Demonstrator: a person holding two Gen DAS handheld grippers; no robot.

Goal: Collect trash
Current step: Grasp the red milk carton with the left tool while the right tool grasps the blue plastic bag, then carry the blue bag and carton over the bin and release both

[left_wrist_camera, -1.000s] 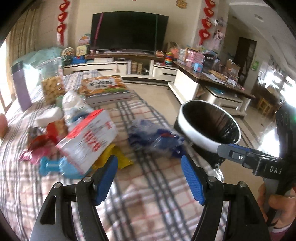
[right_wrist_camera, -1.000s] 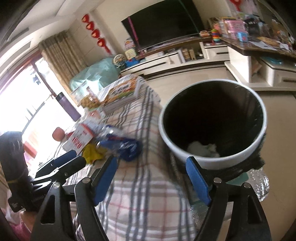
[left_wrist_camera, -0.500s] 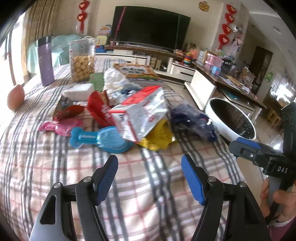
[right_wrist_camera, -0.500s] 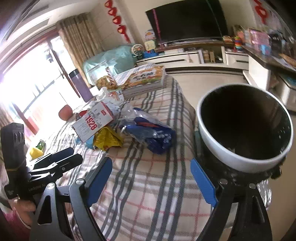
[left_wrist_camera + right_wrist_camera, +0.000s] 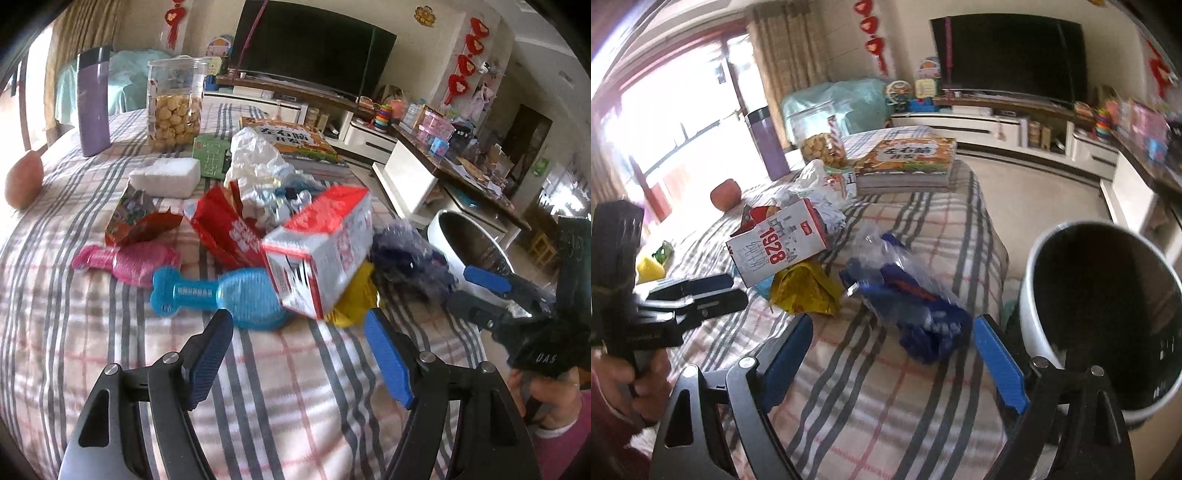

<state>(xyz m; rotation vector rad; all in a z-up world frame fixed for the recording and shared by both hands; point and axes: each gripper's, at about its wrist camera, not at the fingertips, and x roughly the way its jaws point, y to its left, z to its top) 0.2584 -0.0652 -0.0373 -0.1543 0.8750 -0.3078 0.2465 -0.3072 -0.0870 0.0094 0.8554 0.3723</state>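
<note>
Right tool point(image 5: 892, 354) jaws opening, empty | left tool point(image 5: 299, 354) wide, empty | blue wrapper point(image 5: 916, 310) near bin point(image 5: 1034, 295): light, crinkly, slippery | pinch bunched middle.

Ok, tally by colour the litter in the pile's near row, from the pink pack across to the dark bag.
Pink: 1, the pack
Blue: 2, the bone-shaped pack and the bag
Red and white: 1, the carton
Yellow: 1, the wrapper
Total: 5
</note>
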